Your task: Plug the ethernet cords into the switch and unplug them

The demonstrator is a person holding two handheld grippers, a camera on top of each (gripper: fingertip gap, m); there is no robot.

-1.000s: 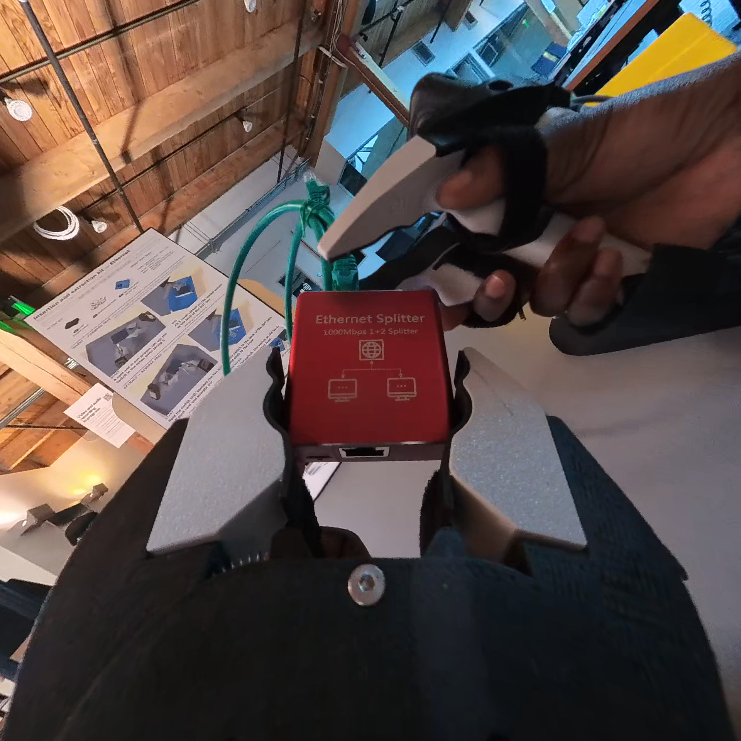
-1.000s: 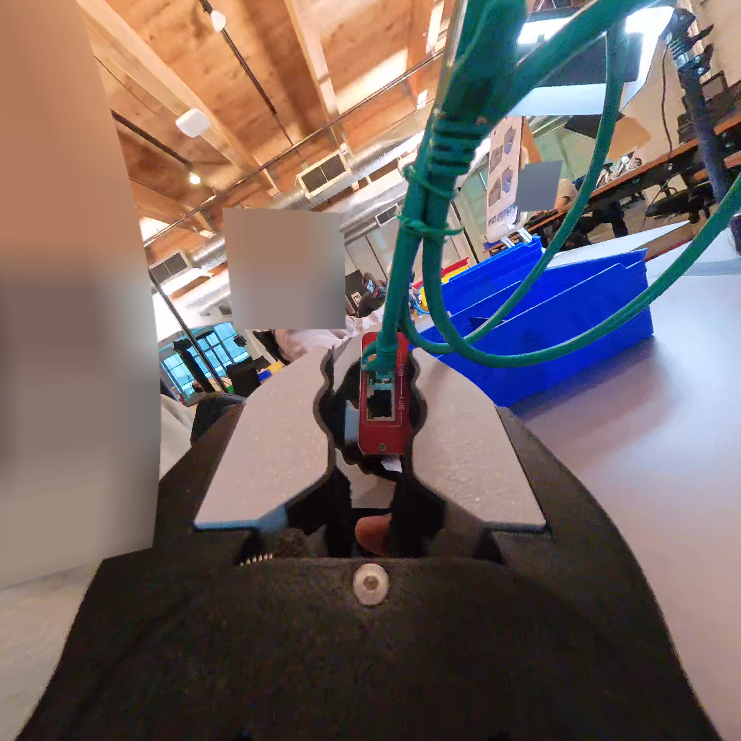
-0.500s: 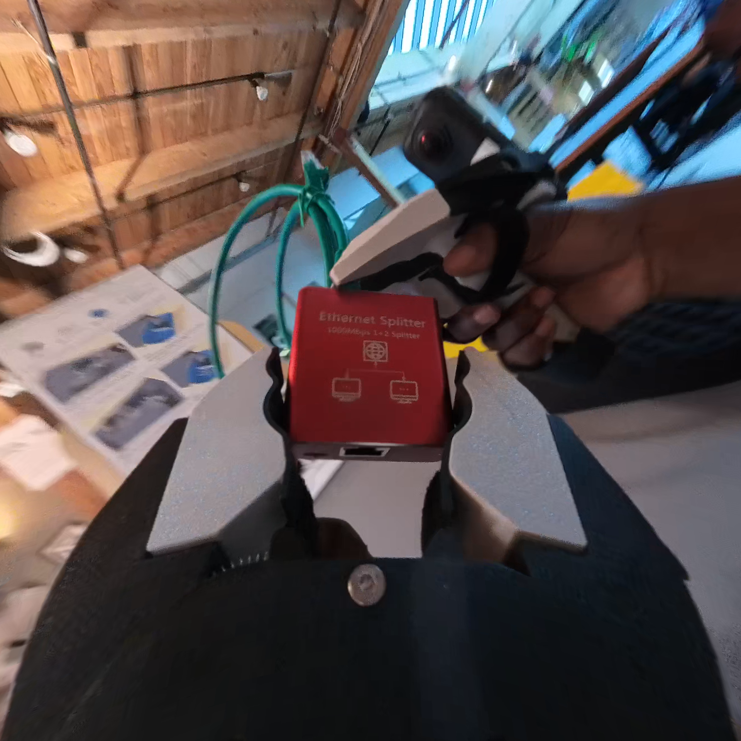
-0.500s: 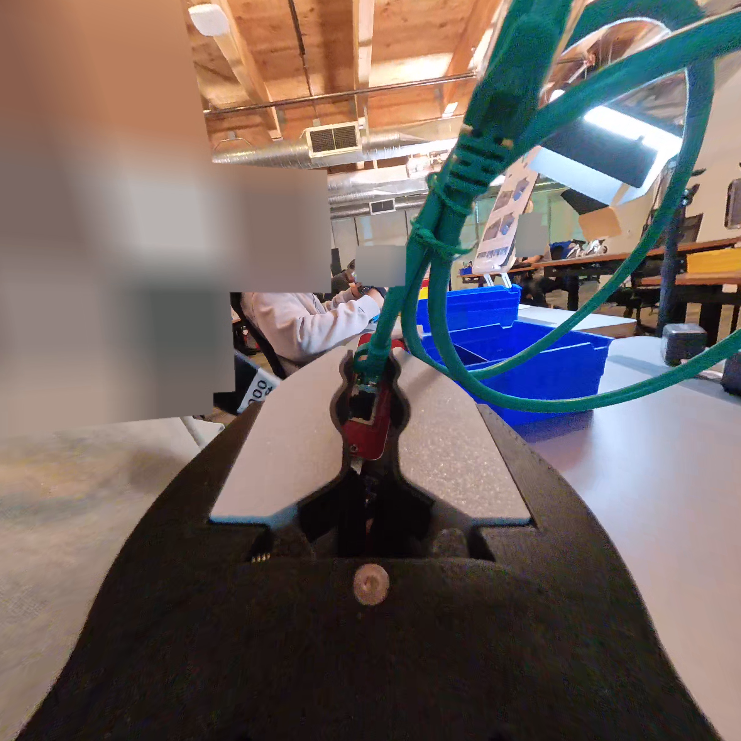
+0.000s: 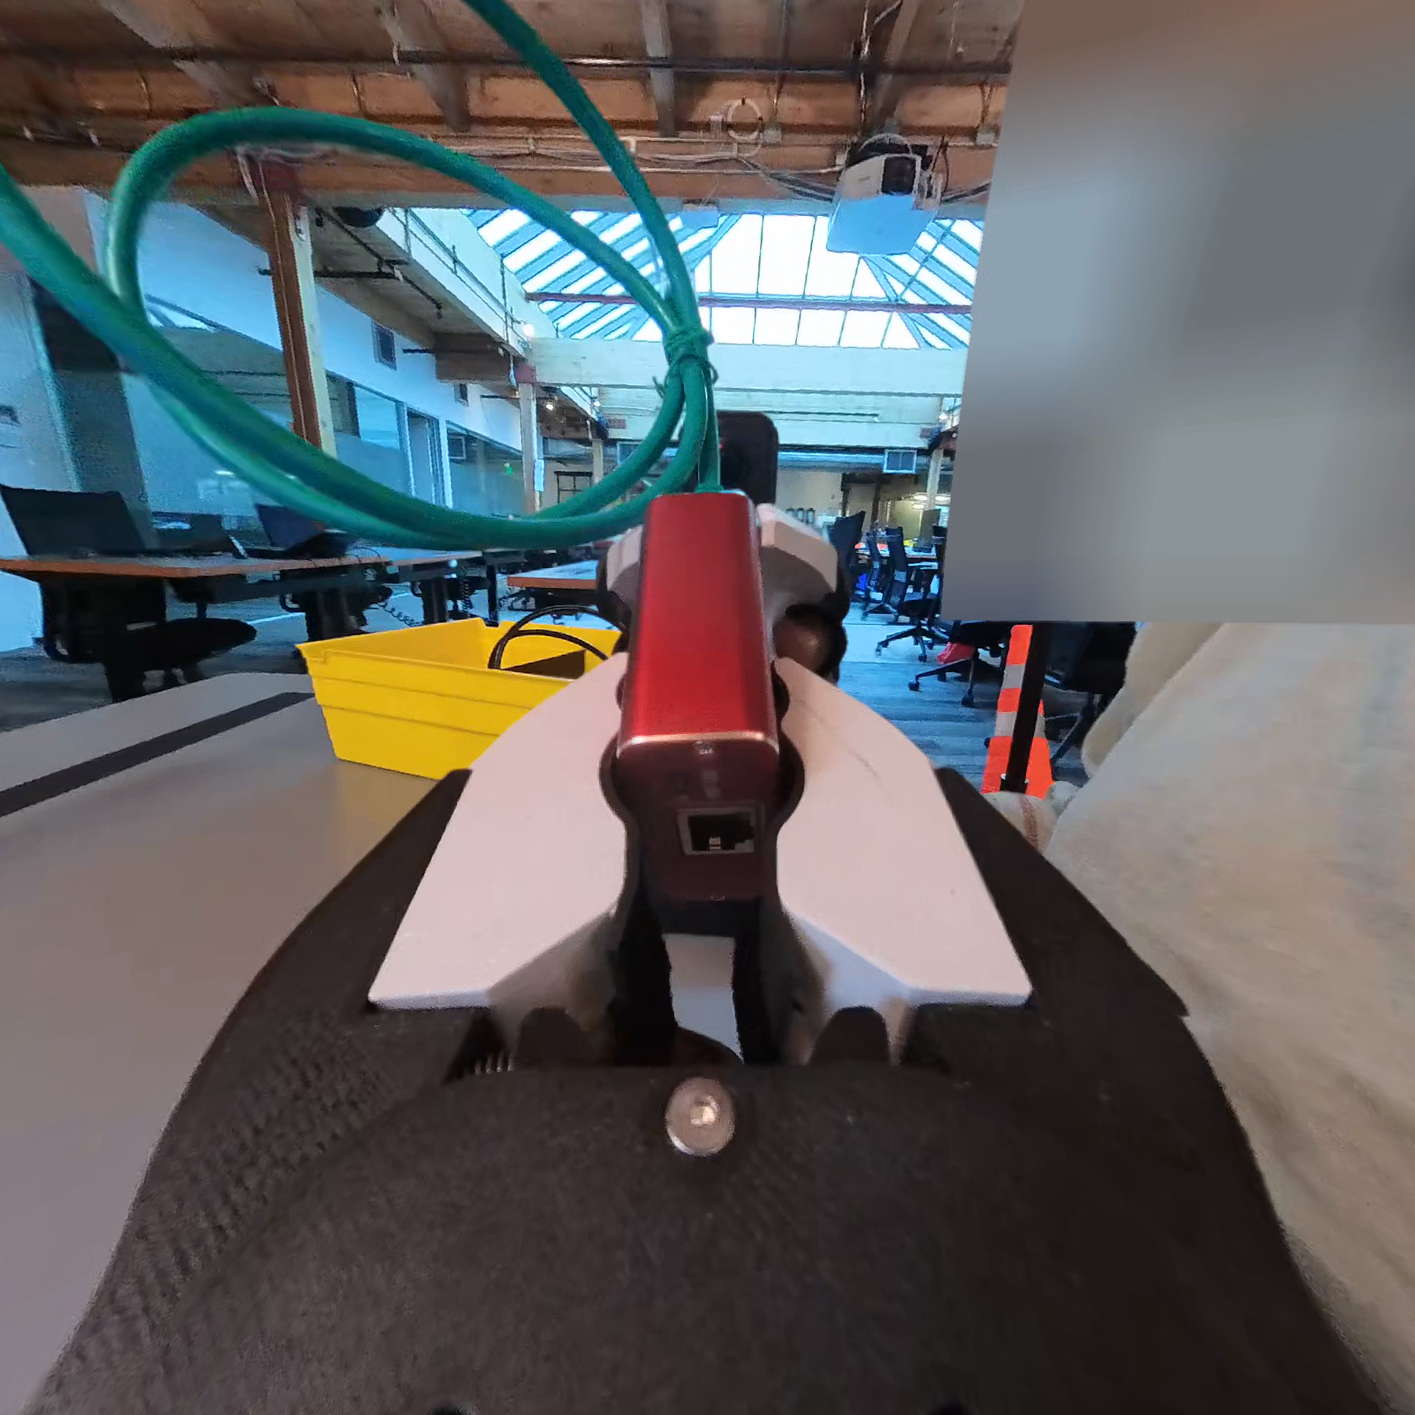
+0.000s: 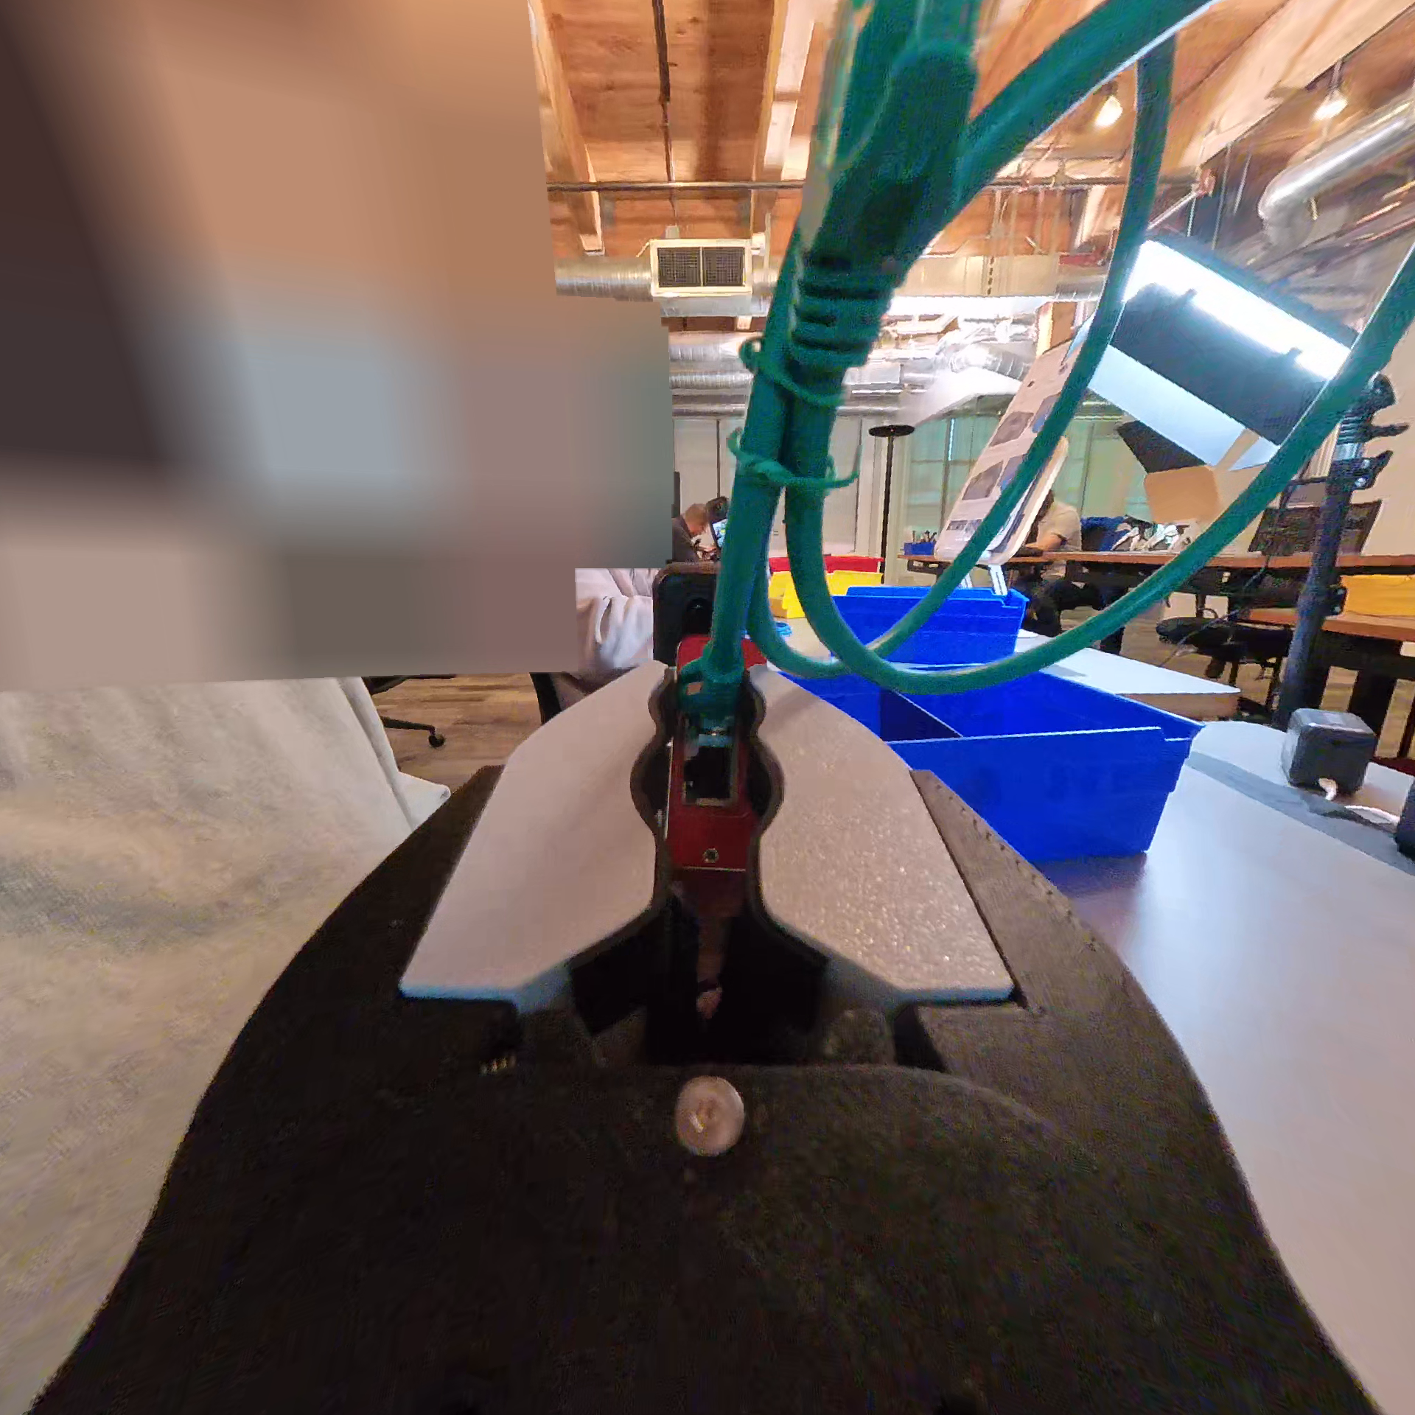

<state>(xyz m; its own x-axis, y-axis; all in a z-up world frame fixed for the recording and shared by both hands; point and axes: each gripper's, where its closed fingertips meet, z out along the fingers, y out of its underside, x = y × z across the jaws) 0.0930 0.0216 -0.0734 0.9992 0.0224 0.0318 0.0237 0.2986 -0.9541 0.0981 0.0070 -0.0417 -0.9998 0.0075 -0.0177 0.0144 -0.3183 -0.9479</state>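
Note:
My left gripper (image 5: pixel 700 681) is shut on a red ethernet switch (image 5: pixel 697 651), held on edge above the table, an empty port facing the camera. A green ethernet cord (image 5: pixel 230 429) loops up from its far end. In the right wrist view, my right gripper (image 6: pixel 708 678) is shut on the cord's green plug (image 6: pixel 708 704), seated in the upper port of the switch (image 6: pixel 704 834); the port below is empty. The cord (image 6: pixel 995 666) loops right, and its free plug (image 6: pixel 896 153) hangs close to the camera. One of the right gripper's fingers (image 5: pixel 796 551) shows behind the switch.
A yellow bin (image 5: pixel 406 689) stands on the grey table (image 5: pixel 115 842) ahead left. A blue divided bin (image 6: pixel 1034 781) and a small black box (image 6: pixel 1332 746) sit on the table (image 6: pixel 1263 957). The person's pale sleeve (image 5: pixel 1225 919) is close beside both grippers. Desks and chairs stand beyond.
Both grippers have swung down together from facing the ceiling to level. The switch has turned from flat to on edge in the left gripper. The right fingers have closed in.

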